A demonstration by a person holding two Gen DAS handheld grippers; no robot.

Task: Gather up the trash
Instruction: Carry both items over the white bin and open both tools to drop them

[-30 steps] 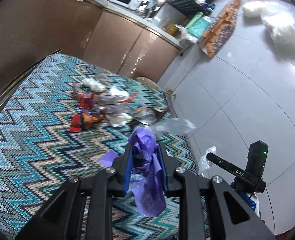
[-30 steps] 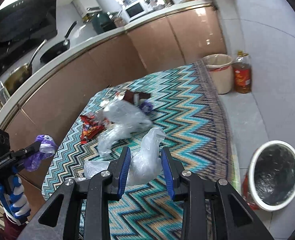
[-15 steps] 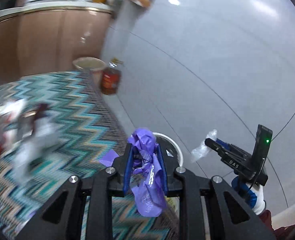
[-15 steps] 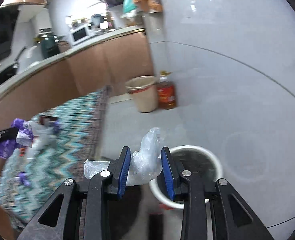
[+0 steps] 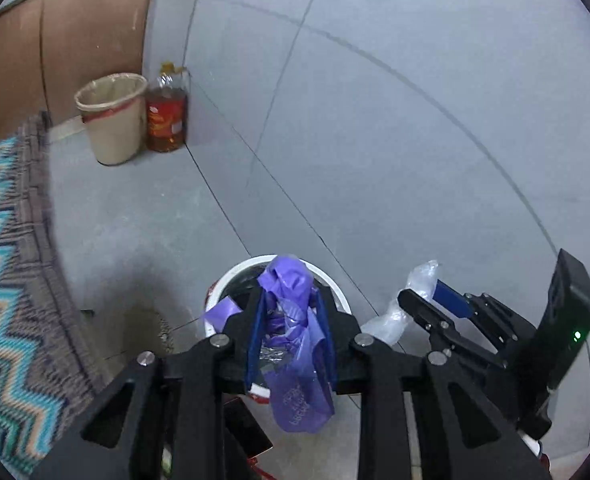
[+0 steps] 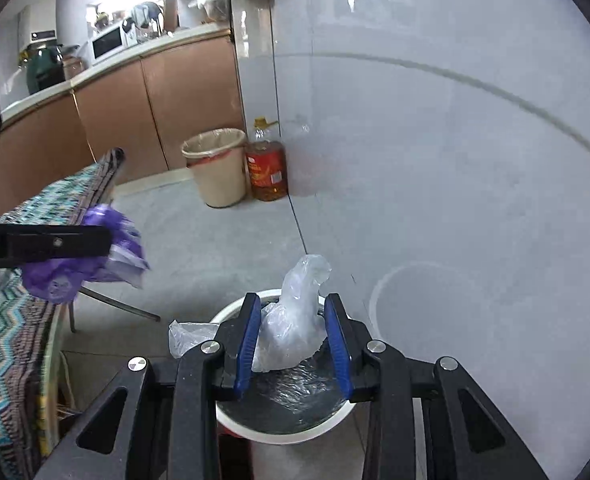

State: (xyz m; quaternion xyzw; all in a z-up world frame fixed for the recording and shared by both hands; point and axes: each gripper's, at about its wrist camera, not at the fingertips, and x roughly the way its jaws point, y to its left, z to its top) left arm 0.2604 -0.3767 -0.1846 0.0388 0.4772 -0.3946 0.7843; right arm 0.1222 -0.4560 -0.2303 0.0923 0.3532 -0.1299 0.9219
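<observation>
A crumpled purple plastic bag (image 5: 291, 332) sits at lower centre of the left wrist view, clamped in the left gripper (image 5: 291, 336) above the white-rimmed, black-lined trash bin (image 5: 231, 280). In the right wrist view, the right gripper (image 6: 293, 340) grasps a clear plastic bag (image 6: 295, 320) over the same bin (image 6: 283, 432). A beige wastebasket (image 6: 217, 172) and oil bottle (image 6: 267, 168) stand by the wall at upper centre, the zigzag tablecloth (image 6: 15, 320) at left

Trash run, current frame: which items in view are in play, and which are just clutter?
In play:
- purple bag in left tongs
- clear plastic bag in right tongs
- white bin, black-lined, below both

Clutter:
- beige wastebasket
- oil bottle
- microwave
- zigzag tablecloth
</observation>
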